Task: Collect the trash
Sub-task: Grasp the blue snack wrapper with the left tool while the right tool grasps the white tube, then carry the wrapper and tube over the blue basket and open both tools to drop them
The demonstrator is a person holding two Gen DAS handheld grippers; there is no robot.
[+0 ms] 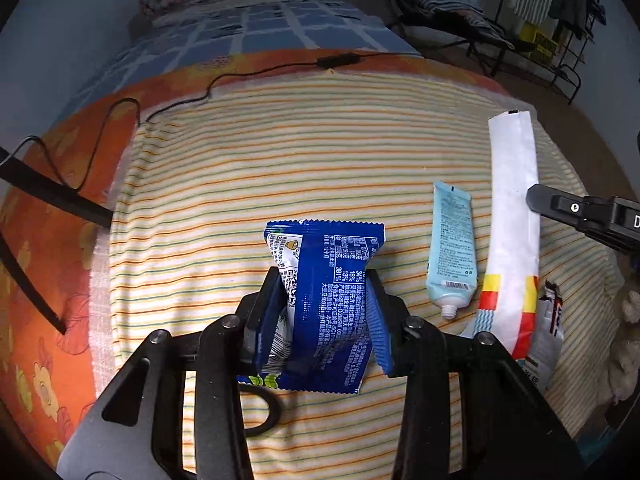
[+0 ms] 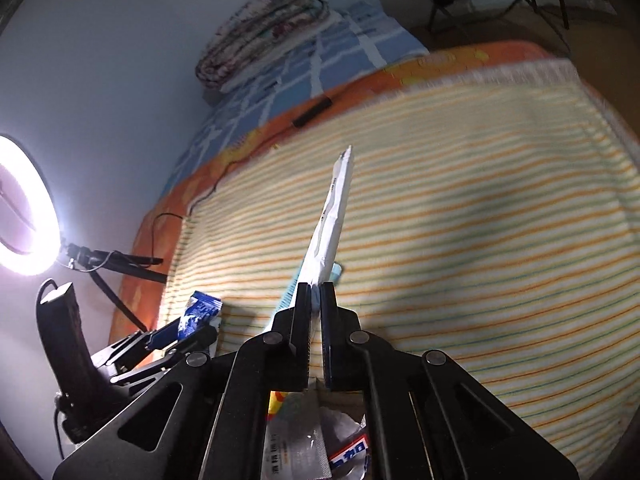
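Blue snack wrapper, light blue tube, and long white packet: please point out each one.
blue snack wrapper (image 1: 332, 300), left wrist view, on its printed middle between the fingers.
light blue tube (image 1: 452, 248), left wrist view, on its flat printed body.
long white packet (image 1: 514, 200), left wrist view, on its plain white upper part.

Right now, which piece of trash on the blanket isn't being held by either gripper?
The pale blue tube. It lies flat on the striped blanket, untouched, while the left gripper clamps the blue wrapper and the right gripper pinches the long white packet.
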